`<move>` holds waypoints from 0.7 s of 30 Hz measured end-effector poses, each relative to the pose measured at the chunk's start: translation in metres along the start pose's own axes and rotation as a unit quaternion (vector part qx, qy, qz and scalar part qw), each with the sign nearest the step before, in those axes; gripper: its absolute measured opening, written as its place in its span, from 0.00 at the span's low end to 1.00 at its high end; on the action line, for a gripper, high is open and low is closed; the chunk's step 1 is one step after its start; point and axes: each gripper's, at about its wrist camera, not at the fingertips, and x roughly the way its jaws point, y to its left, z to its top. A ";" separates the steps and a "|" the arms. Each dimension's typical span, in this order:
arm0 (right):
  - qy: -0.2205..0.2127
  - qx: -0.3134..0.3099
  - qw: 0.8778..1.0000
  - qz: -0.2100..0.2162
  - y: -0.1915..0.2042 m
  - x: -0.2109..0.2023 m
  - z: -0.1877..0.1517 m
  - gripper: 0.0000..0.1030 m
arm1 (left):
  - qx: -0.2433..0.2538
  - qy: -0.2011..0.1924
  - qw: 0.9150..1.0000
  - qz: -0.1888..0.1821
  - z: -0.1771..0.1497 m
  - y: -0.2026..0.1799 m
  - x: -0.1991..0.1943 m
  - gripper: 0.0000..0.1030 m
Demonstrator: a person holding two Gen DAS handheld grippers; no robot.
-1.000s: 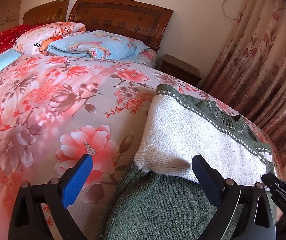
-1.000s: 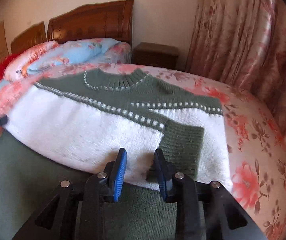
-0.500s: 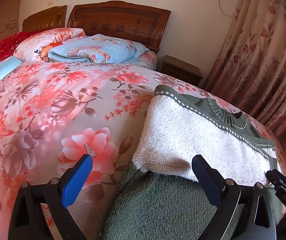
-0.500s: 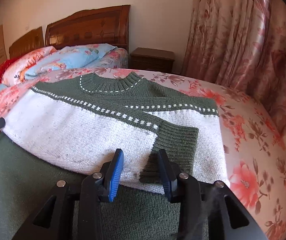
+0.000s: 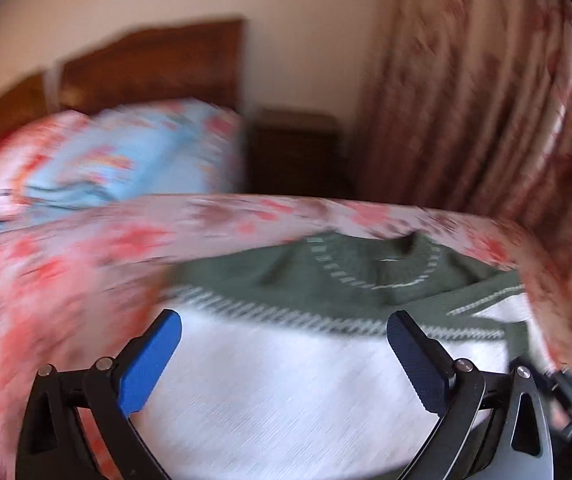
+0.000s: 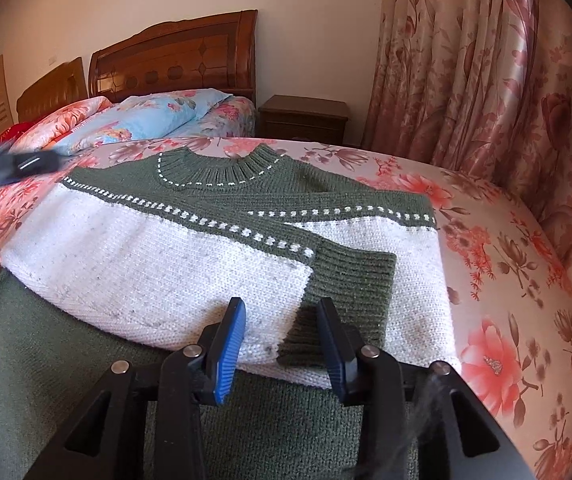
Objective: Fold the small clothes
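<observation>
A green and white knitted sweater point(image 6: 190, 248) lies flat on the flowered bedspread point(image 6: 506, 280), collar toward the headboard, with one green-cuffed sleeve point(image 6: 346, 276) folded across its white middle. My right gripper point(image 6: 282, 344) hovers over the sleeve's cuff end, jaws partly open with nothing between them. My left gripper point(image 5: 286, 348) is wide open and empty above the sweater's white band point(image 5: 286, 380); that view is blurred by motion. The left gripper also shows as a dark blur at the left edge of the right wrist view point(image 6: 10, 164).
A wooden headboard point(image 6: 174, 60), blue and pink pillows point(image 6: 158, 116) and a dark nightstand point(image 6: 302, 120) stand at the far end. Flowered curtains point(image 6: 486, 80) hang close along the bed's right side. The bed edge runs near the sweater's right side.
My left gripper has swung fast to the right, from the sweater's left edge to over its middle, still open. My right gripper has opened a little wider and held its place.
</observation>
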 end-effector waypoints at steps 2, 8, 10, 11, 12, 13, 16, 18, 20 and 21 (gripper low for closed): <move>0.000 0.001 1.000 0.002 -0.001 0.000 0.000 0.37 | 0.014 0.035 0.999 -0.021 0.018 -0.009 0.033 1.00; 0.000 0.002 1.000 0.003 -0.001 0.000 0.000 0.37 | -0.020 0.118 0.991 0.063 0.027 0.011 0.108 1.00; 0.000 0.003 1.000 0.003 -0.001 0.000 0.000 0.37 | -0.040 0.110 0.991 0.062 0.026 0.018 0.103 1.00; 0.000 0.003 1.000 0.004 -0.001 0.000 0.000 0.37 | -0.047 0.097 0.992 0.065 0.025 0.020 0.095 1.00; 0.000 0.003 1.000 0.004 -0.001 0.000 0.000 0.37 | -0.052 0.072 0.994 0.068 0.022 0.021 0.081 1.00; 0.000 0.003 1.000 0.004 -0.001 0.000 0.000 0.37 | -0.050 0.040 0.996 0.065 0.017 0.020 0.062 1.00; 0.000 0.003 1.000 0.004 -0.002 0.000 0.000 0.37 | -0.025 -0.032 0.997 0.065 -0.002 0.008 0.008 1.00; 0.000 0.003 1.000 0.004 -0.002 0.000 0.000 0.37 | -0.006 -0.060 0.996 0.062 -0.020 0.002 -0.021 1.00; 0.000 0.002 1.000 0.004 -0.001 0.000 0.000 0.37 | 0.006 -0.067 0.996 0.060 -0.039 -0.002 -0.038 1.00; 0.000 0.003 1.000 0.004 -0.001 0.000 0.000 0.37 | 0.007 -0.066 0.996 0.058 -0.044 -0.003 -0.046 1.00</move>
